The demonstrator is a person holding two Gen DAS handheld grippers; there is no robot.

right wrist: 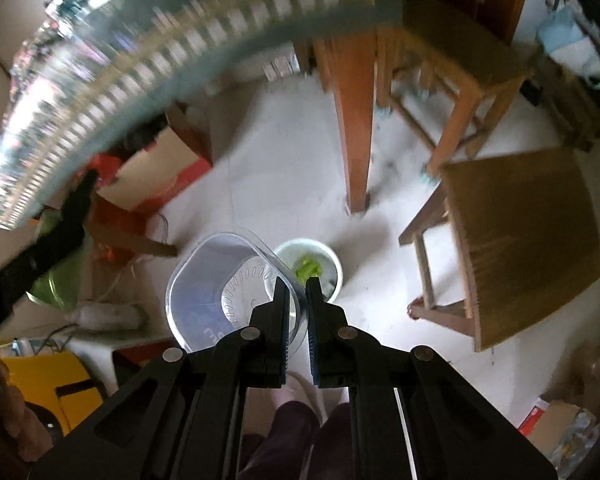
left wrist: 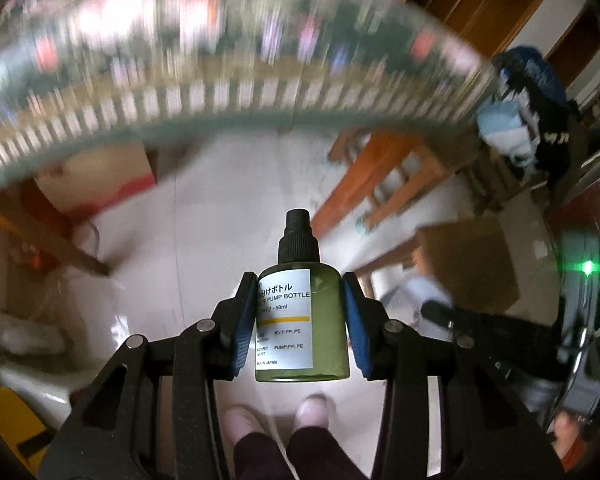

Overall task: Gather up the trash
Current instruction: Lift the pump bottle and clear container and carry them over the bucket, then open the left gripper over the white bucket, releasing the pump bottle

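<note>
Above the pale tiled floor, the left tongs clamp a small olive-green plastic pump bottle across its round body, blue pads pressing either side of the white label, black spray cap pointing away from the camera. The right tongs stand nearly closed, pinching the thin wall of a clear, rounded-square plastic tub at its rim; the tub hangs out to the left of the fingers. Below and just beyond it sits a white round bin on the floor with green scraps inside, near a wooden stool and the leg of the cloth-covered desk.

Both items look light. The bottle is stiff but smooth and cylindrical, so it could roll or slip in the pads; a mid-body hold suits it. The tub looks thin and springy, likely to flex or twist when held by one edge.
</note>
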